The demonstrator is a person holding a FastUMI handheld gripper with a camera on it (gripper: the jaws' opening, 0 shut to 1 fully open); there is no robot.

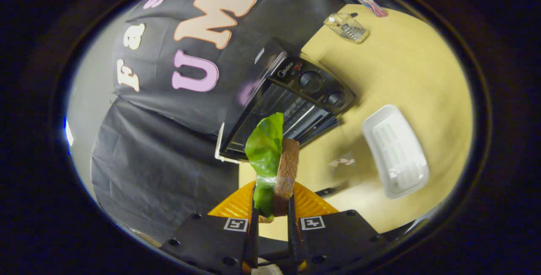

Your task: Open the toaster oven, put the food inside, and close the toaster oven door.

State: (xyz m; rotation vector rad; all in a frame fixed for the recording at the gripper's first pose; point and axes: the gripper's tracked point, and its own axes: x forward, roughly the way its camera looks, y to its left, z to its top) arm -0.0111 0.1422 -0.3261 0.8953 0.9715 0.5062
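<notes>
My gripper (272, 207) pinches the sandwich (277, 161), bread and a green leaf, upright between both fingers and lifted off the table (405, 68). The oven (291, 106) lies just beyond the sandwich; its door looks open, though the tilted view makes me unsure. A white tray (395, 150) sits beside the oven. I judge the carry needs a firm squeeze, a level approach, and the leaf kept clear of the oven's frame.
</notes>
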